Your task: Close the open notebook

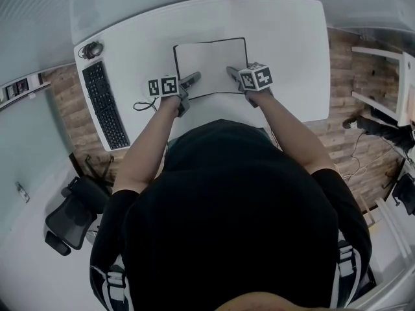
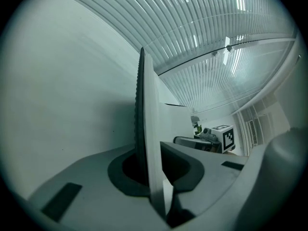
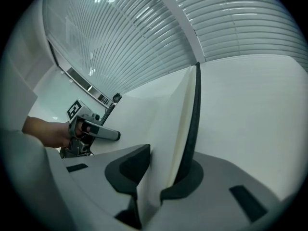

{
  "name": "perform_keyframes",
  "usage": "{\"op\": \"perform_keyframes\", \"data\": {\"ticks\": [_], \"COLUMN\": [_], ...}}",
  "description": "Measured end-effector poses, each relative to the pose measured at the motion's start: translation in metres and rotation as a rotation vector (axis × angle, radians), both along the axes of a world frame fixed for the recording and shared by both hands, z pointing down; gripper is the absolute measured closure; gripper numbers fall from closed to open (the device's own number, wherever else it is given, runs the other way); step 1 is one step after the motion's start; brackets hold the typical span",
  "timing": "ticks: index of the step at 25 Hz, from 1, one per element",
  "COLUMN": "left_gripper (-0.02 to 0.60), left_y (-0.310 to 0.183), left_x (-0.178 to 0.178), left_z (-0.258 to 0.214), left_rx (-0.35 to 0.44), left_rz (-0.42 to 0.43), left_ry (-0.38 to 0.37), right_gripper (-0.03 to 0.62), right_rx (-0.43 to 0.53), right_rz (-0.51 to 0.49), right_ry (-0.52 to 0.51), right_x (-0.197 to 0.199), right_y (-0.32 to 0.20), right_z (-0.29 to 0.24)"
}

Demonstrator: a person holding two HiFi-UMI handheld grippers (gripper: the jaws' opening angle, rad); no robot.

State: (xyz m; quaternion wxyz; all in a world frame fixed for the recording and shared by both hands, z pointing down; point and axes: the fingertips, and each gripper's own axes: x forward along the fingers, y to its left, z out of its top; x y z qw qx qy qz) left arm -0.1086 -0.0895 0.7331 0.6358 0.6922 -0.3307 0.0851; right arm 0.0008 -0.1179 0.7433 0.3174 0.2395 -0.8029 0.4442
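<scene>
The notebook (image 1: 211, 60) lies open on the white desk (image 1: 285, 44), white pages up, its black cover showing as a thin border. My left gripper (image 1: 194, 78) is at its near left edge and my right gripper (image 1: 231, 72) at its near right edge. In the left gripper view the jaws are shut on the notebook (image 2: 147, 129), black cover and a few pages pinched edge-on. In the right gripper view the black cover and a fanned stack of pages (image 3: 185, 129) stand loosely between the jaws. The cover leans on the right jaw.
A black keyboard (image 1: 104, 102) lies along the desk's left side, with a thin cable (image 1: 144, 104) near my left hand. A dark office chair (image 1: 71, 216) stands on the floor at lower left. Window blinds fill the background of both gripper views.
</scene>
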Motion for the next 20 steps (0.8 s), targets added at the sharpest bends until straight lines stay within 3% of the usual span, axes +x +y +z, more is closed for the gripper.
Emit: {"op": "perform_keyframes", "data": {"ticks": [10, 20], "left_gripper": [0.518, 0.517], "left_y": [0.004, 0.003], "left_x": [-0.004, -0.005], "left_z": [0.006, 0.007], "left_rx": [-0.014, -0.005], "left_rz": [-0.026, -0.028], "left_ry": [0.004, -0.012], "right_gripper": [0.405, 0.404], "right_rx": [-0.017, -0.010], "right_rz": [0.082, 0.123], "right_ry": [0.034, 0.041], "right_x": [0.033, 0.043], "right_y": [-0.003, -0.003], "right_z": [0.021, 0.021]}}
